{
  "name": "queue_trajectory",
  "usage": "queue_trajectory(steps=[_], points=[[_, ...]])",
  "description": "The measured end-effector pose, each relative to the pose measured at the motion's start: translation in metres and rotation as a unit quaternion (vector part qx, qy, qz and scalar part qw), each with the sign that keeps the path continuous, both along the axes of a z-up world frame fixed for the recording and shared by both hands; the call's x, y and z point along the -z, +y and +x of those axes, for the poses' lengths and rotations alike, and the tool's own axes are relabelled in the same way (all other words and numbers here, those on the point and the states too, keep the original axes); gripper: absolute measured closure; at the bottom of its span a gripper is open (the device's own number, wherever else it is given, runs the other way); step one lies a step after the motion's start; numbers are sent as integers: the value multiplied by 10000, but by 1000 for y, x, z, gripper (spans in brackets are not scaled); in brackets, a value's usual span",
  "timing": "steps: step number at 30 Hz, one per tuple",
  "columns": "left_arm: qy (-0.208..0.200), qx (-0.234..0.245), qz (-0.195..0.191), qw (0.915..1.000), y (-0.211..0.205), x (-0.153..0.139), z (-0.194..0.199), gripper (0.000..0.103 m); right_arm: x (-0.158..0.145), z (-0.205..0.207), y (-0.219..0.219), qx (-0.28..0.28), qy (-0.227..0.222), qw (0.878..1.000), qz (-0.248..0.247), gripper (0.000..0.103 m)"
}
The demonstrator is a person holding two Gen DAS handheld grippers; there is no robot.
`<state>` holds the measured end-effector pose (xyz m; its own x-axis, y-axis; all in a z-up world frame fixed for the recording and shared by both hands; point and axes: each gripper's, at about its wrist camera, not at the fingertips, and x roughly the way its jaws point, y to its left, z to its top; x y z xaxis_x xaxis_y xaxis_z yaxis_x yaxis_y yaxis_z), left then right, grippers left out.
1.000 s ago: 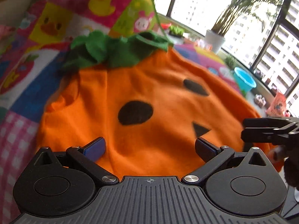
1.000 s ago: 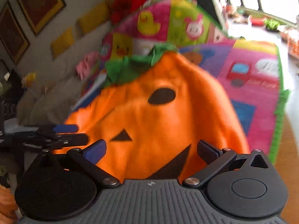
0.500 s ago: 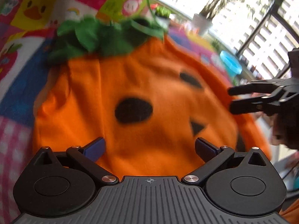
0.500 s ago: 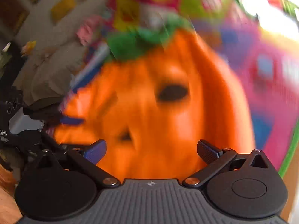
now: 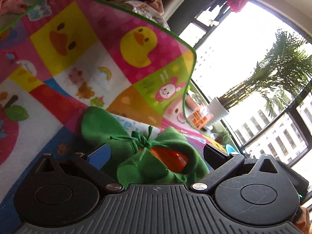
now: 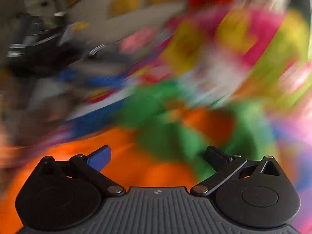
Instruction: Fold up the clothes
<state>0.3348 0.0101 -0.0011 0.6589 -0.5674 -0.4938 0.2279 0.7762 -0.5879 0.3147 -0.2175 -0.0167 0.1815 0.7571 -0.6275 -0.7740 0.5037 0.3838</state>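
Left wrist view sharp: green collar point(image 5: 148, 156) lower centre, potted palm point(image 5: 218, 109) right. Right view blurred, orange costume point(image 6: 136, 165). Left gripper point(image 5: 156, 154) and right gripper point(image 6: 158, 156) both wide, empty.

You can read almost nothing here. The colourful patchwork play mat point(image 5: 109, 62) carries faint blue lettering on a white panel behind the green fabric collar point(image 5: 156, 167), but only fragments show and you cannot make out a word. The orange packet point(image 5: 199, 118) by the window bears white characters too blurred to read. Your right wrist view is smeared throughout, with no legible text.
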Motion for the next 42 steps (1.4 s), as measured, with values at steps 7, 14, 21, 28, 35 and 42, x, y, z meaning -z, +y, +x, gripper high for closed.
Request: queue_trajectory(steps=[7,14,21,28,35,42], points=[[19,437,-220,9988,-23,25,7,0,-19,-79,-17,-568,-1319,9891,-334,0],[252,2529,280,9668,-68,37,-50,0,-18,-45,-88,1471,-878,9846,-334,0],[184,1964,699,9779,-50,29,-77,0,3,-36,-86,1501,-274,9883,-24,0],[40,526,1472,9877,-34,30,-59,0,23,-43,-66,1712,124,9846,-323,0],[-649,-245,2053,9762,-33,-1,-39,0,10,-46,-39,1567,-544,9792,-1168,0],[414,-430,1262,9902,-3,17,13,3,-44,-9,-30,2021,-2273,9402,-1531,10]])
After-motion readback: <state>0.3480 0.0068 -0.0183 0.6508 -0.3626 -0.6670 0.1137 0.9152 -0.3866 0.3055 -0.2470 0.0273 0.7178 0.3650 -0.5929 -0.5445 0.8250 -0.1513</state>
